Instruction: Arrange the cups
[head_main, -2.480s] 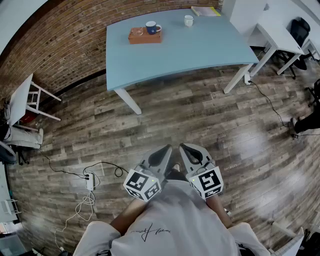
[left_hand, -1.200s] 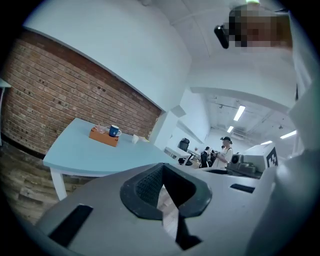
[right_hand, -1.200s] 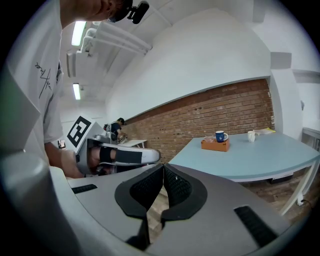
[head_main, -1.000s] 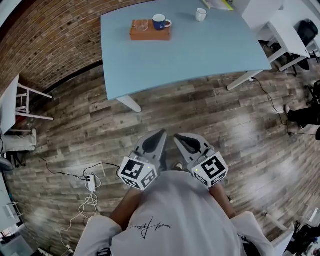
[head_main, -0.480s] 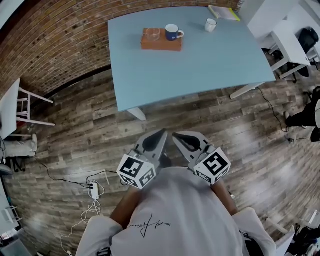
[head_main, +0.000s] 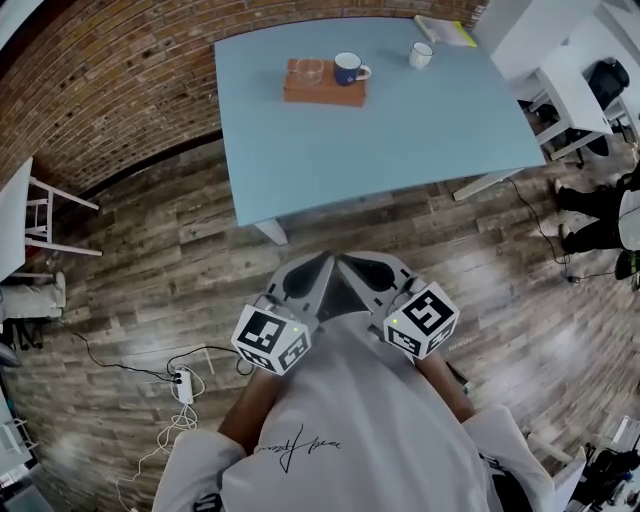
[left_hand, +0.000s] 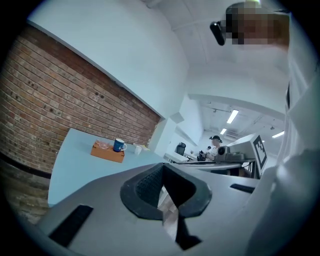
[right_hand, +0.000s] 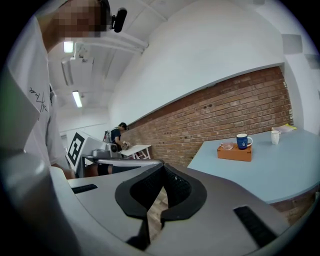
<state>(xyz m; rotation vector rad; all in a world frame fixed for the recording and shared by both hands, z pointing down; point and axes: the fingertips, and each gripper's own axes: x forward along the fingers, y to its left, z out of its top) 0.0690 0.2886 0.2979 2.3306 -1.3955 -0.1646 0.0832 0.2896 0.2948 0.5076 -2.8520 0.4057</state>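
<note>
Holding the left gripper (head_main: 318, 268) and right gripper (head_main: 352, 266) with fingers closed and empty, I see, well ahead on the bench (head_main: 400, 130), the glass (head_main: 308, 69) and blue mug (head_main: 347, 68) on the tray (head_main: 325, 96), the white cup (head_main: 421, 54) right of the tray, nearer my right gripper.

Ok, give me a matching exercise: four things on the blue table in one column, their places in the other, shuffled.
1 blue mug
2 clear glass
3 white cup
4 yellow booklet

a left end of the brown tray
b on the bare table, right of the tray
c table's far right corner
d right end of the tray

Pairs: 1-d, 2-a, 3-b, 4-c.
</note>
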